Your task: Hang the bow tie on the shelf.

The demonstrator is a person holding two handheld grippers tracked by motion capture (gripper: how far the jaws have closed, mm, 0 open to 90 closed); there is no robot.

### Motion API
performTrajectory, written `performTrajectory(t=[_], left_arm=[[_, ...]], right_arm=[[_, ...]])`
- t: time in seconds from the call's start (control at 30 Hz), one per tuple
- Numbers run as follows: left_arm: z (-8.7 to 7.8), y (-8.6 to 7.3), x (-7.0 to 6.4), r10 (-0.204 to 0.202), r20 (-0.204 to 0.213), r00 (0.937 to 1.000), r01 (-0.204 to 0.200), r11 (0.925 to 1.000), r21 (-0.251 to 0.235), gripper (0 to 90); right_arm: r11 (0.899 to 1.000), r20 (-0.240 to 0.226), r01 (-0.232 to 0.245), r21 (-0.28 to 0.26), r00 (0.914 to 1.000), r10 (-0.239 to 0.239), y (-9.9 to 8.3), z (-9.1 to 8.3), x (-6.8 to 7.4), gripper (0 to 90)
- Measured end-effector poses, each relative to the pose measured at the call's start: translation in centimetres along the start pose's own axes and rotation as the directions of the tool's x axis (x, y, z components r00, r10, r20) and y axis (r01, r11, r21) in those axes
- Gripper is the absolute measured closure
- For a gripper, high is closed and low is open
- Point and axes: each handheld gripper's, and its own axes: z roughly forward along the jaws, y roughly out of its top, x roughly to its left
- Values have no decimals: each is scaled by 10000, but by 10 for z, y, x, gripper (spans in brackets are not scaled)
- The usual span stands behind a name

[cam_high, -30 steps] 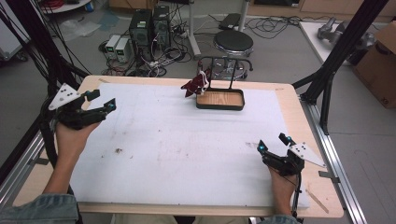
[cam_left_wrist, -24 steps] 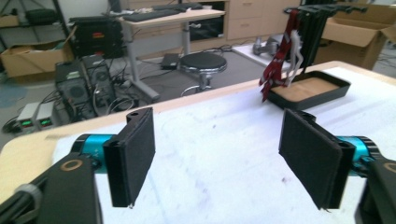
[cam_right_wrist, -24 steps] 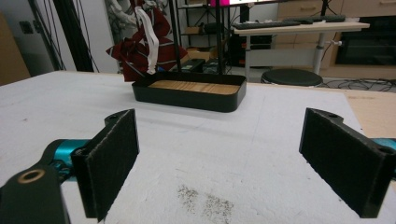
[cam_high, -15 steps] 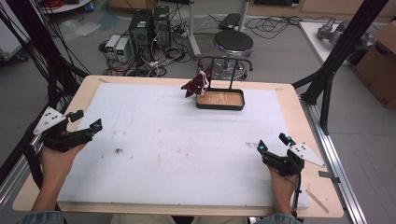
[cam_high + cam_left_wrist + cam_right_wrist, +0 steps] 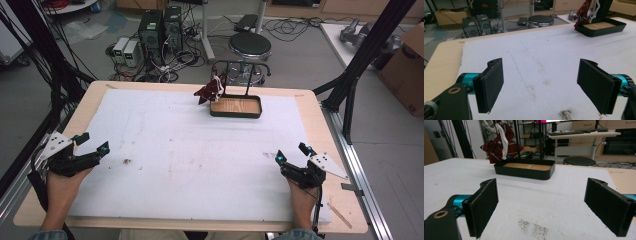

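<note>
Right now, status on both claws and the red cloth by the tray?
Left claw open, empty, near table edge. Right claw open, empty. Red cloth hangs on rack over black tray, far side, untouched. White mat between bare but for stains.

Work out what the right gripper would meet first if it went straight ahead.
Probably the black tray with a wooden floor: it lies ahead of the open right gripper, across bare white table covering. Depth is uncertain.

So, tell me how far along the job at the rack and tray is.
Looks finished or paused, as far as I can judge. Done: the dark red cloth hangs on the black rack above the tray. In hand: nothing; the left hand-held gripper and the right hand-held gripper sit open at the near table corners, far from the rack. Left: nothing visibly waits on the white mat.
</note>
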Motion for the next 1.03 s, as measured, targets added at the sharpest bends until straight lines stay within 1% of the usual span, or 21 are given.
performTrajectory(t=[0.17,0.33,0.4,0.53,0.77,1.03], left_arm=[[-1,-9,-2,57,-113,9999,-55,9998,199,213],[-2,-14,-4,73,-172,9998,-70,9998,192,212],[-2,-17,-6,84,-165,9998,-81,9998,184,212],[2,-22,-7,21,-76,10000,-18,9994,346,212],[8,-30,-8,19,7,10000,-20,9970,777,211],[11,-32,-7,-42,16,10000,40,9959,900,211]], right_arm=[[10000,13,-14,9,10000,14,0,0,0,111],[10000,7,5,8,10000,-5,0,0,0,111],[10000,10,17,7,10000,-17,0,0,0,111],[10000,0,6,2,10000,-6,0,0,0,110],[10000,0,51,24,10000,-51,0,0,0,110],[10000,-11,93,2,10000,-93,0,0,0,111]])
